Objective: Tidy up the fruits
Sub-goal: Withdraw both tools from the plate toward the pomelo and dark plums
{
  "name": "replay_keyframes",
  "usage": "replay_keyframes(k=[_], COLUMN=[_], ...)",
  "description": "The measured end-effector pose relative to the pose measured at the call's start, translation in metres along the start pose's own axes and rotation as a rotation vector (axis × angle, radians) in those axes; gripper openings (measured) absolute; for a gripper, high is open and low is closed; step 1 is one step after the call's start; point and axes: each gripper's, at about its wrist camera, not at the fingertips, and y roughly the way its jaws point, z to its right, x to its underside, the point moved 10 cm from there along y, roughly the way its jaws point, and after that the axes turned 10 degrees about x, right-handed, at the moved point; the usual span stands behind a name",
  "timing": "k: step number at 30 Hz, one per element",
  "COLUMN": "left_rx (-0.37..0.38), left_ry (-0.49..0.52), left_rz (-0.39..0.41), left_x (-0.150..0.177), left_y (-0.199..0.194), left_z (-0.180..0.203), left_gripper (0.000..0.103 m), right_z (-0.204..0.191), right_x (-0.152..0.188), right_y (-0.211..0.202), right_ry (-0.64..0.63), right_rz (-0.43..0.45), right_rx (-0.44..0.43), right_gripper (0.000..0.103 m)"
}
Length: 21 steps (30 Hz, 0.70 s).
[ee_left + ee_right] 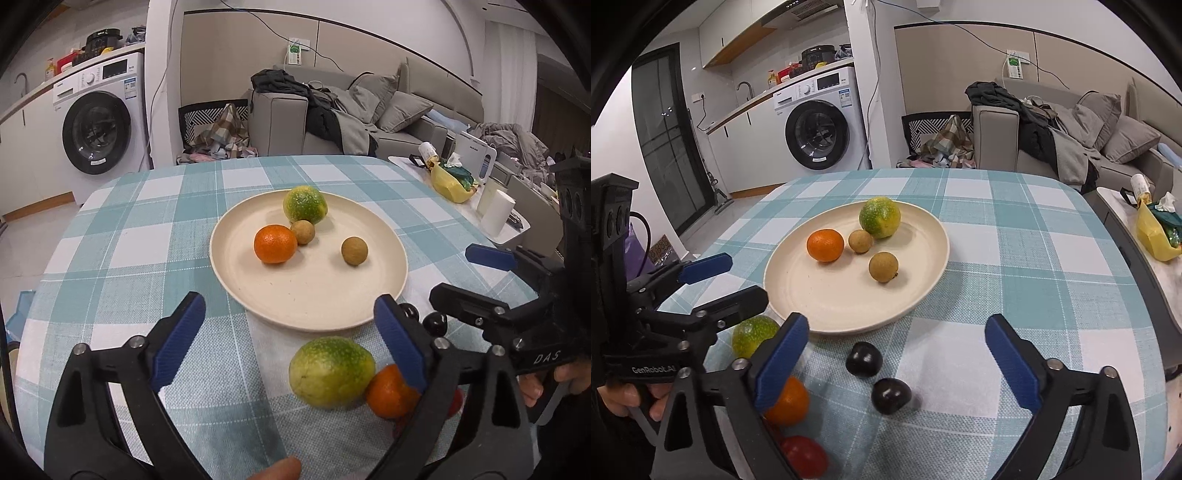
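Observation:
A cream plate on the checked tablecloth holds a green citrus, an orange and two brown longans. In front of the plate lie a second green citrus, a second orange, two dark plums and a red fruit. My left gripper is open and empty, its right finger beside the near citrus. My right gripper is open and empty above the plums.
A side table at the right carries a yellow bag and white cups. A sofa with clothes and a washing machine stand behind the table. The table edge curves away at left and far side.

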Motion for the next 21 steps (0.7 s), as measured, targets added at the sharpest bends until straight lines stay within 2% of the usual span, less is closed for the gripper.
replay_keyframes(k=[1, 2, 10, 21], left_rx=[-0.003, -0.007, -0.011, -0.009], left_ry=[-0.002, -0.004, -0.020, 0.006], left_rz=[0.003, 0.009, 0.004, -0.036], left_x=[0.001, 0.002, 0.012, 0.030], left_y=[-0.002, -0.005, -0.016, -0.013], left_z=[0.000, 0.000, -0.001, 0.009], left_gripper=[0.101, 0.102, 0.102, 0.102], right_z=[0.001, 0.003, 0.002, -0.004], right_x=[0.001, 0.002, 0.013, 0.026], right_y=[-0.001, -0.002, -0.001, -0.002], right_ry=[0.000, -0.001, -0.027, -0.079], right_rz=[0.000, -0.001, -0.034, -0.073], right_rx=[0.004, 0.005, 0.006, 0.009], right_gripper=[0.102, 0.102, 0.103, 0.103])
